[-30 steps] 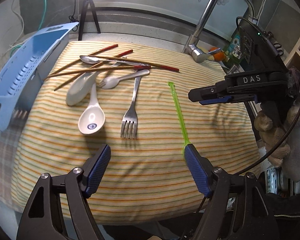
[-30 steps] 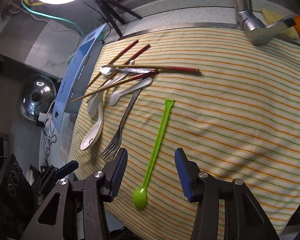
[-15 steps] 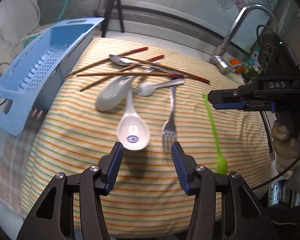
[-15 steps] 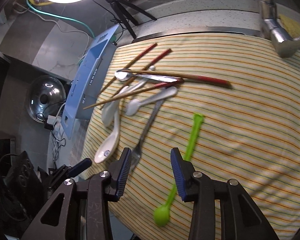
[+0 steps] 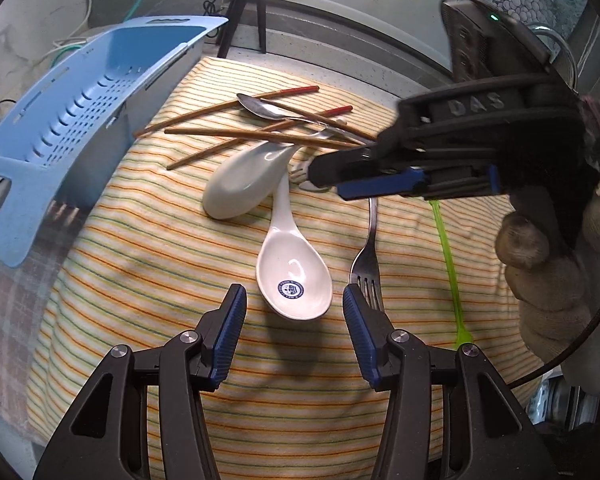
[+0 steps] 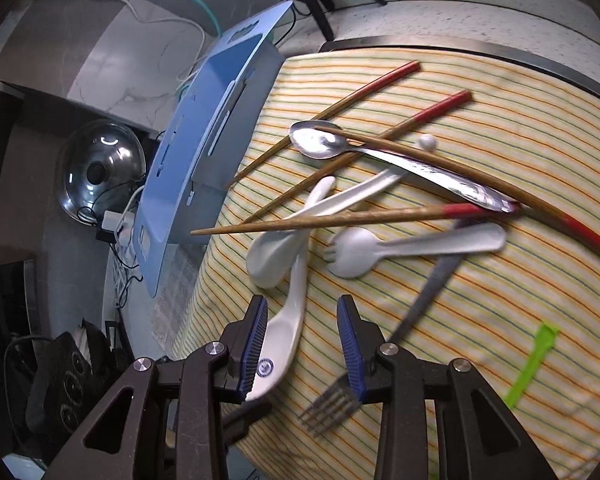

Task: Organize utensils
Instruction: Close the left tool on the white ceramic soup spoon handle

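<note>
the left gripper [image 5: 294,312] hovers with its jaws spread and empty, the bowl of a white ceramic spoon [image 5: 294,276] lying between its blue pads [image 5: 230,332] on the striped cloth [image 5: 148,248], a metal fork [image 5: 367,260] just to the right. the right gripper [image 6: 302,332] is likewise parted and holds nothing, poised above the same spoon's handle, with a white spork [image 6: 412,246] and a second white spoon [image 6: 284,244] just ahead. crossed chopsticks [image 6: 340,220] and a steel spoon [image 6: 320,143] lie in a heap beyond, a green stirrer [image 5: 448,256] lies apart to the right, and a blue basket [image 5: 80,120] stands at the cloth's left edge.
</note>
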A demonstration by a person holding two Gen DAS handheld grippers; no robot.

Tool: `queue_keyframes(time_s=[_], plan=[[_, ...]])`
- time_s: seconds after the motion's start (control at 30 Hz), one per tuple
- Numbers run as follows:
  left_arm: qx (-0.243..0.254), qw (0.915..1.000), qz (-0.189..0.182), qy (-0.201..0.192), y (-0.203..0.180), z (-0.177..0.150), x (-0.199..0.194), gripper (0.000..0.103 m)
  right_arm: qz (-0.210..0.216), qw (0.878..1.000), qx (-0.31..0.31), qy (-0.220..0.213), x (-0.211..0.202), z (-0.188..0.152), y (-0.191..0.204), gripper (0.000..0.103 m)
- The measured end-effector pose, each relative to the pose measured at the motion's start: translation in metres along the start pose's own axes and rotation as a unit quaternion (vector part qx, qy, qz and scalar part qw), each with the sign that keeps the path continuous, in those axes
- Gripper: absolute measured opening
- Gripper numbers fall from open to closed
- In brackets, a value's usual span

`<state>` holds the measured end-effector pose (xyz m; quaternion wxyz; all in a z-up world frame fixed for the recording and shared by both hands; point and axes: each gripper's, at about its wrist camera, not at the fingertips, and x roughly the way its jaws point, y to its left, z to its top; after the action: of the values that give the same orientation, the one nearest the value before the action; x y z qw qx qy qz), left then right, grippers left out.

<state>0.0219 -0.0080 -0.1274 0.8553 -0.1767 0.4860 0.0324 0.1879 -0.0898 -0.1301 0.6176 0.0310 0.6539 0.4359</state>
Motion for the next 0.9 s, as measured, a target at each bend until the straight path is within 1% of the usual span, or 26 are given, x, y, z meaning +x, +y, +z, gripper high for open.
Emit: queue_keyframes(time_s=[0.2, 0.37, 0.43, 0.5, 0.6, 0.73, 0.83, 0.9], plan=[[-0.005, 1.0000, -0.005, 0.003, 0.004, -0.002, 0.008, 0.048, -0.006, 1.000, -0.015, 0.025, 0.021, 0.006, 0.007, 0.022], [-0.005, 1.0000, -0.003, 0.000, 0.006, 0.001, 0.012, 0.048, -0.016, 0.999, -0.016, 0.035, 0.033, 0.013, 0.009, 0.021], [-0.003, 1.0000, -0.002, 0.000, 0.007, 0.003, 0.016, 0.046, -0.017, 0.999, -0.018, 0.037, 0.035, 0.014, 0.009, 0.021], [-0.003, 1.0000, -0.001, -0.002, 0.008, 0.003, 0.017, 0.042, -0.021, 0.999, -0.022, 0.038, 0.037, 0.015, 0.011, 0.021], [-0.001, 1.0000, -0.004, -0.005, 0.009, 0.005, 0.019, 0.040, -0.025, 0.999, -0.023, 0.039, 0.039, 0.017, 0.012, 0.021], [0.000, 0.9999, -0.009, -0.010, 0.011, 0.006, 0.021, 0.040, -0.034, 0.998, -0.027, 0.039, 0.044, 0.020, 0.015, 0.020], [-0.004, 0.9998, -0.015, -0.013, 0.013, 0.007, 0.020, 0.040, -0.035, 0.998, -0.022, 0.038, 0.044, 0.020, 0.014, 0.017], [-0.005, 0.9998, -0.015, -0.015, 0.014, 0.008, 0.019, 0.040, -0.039, 0.998, -0.020, 0.037, 0.044, 0.019, 0.012, 0.011]])
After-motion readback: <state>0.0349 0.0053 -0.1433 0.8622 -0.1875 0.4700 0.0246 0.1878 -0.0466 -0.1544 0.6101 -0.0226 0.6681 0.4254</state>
